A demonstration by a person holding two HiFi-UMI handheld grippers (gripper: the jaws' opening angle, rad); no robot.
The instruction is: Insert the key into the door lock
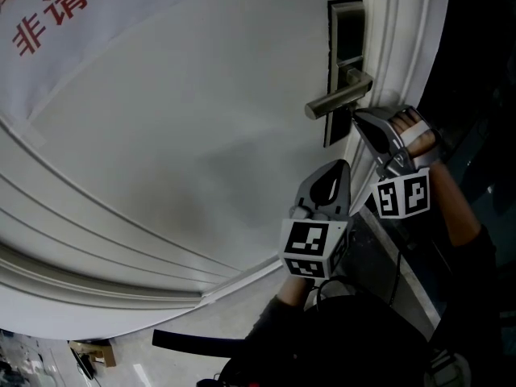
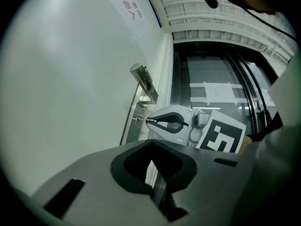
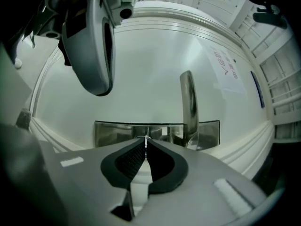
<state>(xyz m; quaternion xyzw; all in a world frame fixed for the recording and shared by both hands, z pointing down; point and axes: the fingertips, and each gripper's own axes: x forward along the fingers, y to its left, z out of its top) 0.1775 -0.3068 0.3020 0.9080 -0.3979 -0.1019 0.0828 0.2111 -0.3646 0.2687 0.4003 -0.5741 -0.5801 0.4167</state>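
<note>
A metal lock plate (image 1: pixel 345 31) with a lever handle (image 1: pixel 337 99) is set into the white door (image 1: pixel 185 119). My right gripper (image 1: pixel 354 116) is just below the handle, its tips against the lower part of the plate. It is shut on a thin metal key (image 3: pixel 146 143). In the left gripper view the key (image 2: pixel 140 120) sticks out of the right gripper (image 2: pixel 147 120) and its tip meets the keyhole (image 2: pixel 136 120) on the plate. My left gripper (image 1: pixel 347 164) hangs lower, a little away from the door, shut with nothing in it.
The door's moulded frame (image 1: pixel 403 47) runs beside the lock plate. A white notice with red characters (image 1: pixel 56 14) is fixed to the door at the upper left. A dark glass opening (image 2: pixel 221 88) lies past the door edge.
</note>
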